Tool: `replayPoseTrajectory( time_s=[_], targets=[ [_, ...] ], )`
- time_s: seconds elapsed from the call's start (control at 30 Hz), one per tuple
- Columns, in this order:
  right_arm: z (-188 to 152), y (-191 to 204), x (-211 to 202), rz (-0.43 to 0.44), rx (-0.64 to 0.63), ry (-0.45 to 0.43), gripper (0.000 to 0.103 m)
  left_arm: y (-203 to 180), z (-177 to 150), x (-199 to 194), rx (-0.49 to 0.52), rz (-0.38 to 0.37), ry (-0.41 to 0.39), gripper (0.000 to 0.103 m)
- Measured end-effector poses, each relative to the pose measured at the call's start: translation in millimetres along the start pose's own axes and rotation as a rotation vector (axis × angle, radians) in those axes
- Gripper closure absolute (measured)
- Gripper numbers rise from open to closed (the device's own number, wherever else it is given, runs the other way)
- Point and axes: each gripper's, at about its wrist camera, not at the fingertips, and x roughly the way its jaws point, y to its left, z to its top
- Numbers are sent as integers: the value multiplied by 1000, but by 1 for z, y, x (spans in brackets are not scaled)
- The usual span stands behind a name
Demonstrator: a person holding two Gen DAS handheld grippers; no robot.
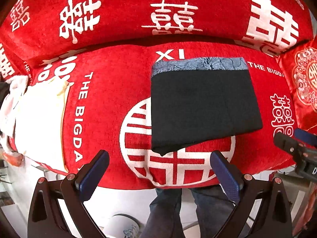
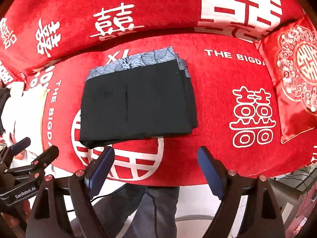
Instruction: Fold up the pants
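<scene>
Left wrist view: the left hand-held gripper [image 1: 159, 170] hangs with its blue-padded fingers spread wide apart, holding nothing. Just ahead of it, slightly toward its right finger, the pants [image 1: 202, 107] lie folded into a compact dark rectangle on the red sofa seat [image 1: 103, 103]. A blue patterned band [image 1: 198, 64] shows along the pants' far edge. The near corner of the fold sits close ahead of the fingertips, not touching them. White cloth [image 1: 37, 123] lies well off to the gripper's left. The right hand-held gripper [image 1: 297, 150] pokes in at the right edge.

Right wrist view: the right hand-held gripper [image 2: 155, 166] also has its fingers well apart and empty. The folded pants [image 2: 136, 103] lie ahead of it, more toward its left finger, whose tip is just short of the near edge. Stacked layers show at the pants' right side. A red embroidered cushion [image 2: 293, 79] rests far right. The left hand-held gripper [image 2: 29, 154] appears at the left, its fingers apart.
</scene>
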Motion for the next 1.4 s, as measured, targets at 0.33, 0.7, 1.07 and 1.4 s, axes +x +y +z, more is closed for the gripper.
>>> replayPoseTrajectory(
  time_s=[0.33, 0.7, 1.07, 1.4],
  targets=[
    [10, 2, -9, -15, 3, 13, 15, -6, 6, -13, -1, 12, -12, 1],
    [15, 1, -14, -21, -8, 5, 15, -12, 10, -16, 9, 10, -14, 1],
    [15, -3, -15, -30, 0, 4, 15, -15, 8, -15, 21, 8, -6, 1],
    [17, -3, -14, -37, -11, 0, 15, -16, 8, -15, 31, 15, -8, 1]
  ],
)
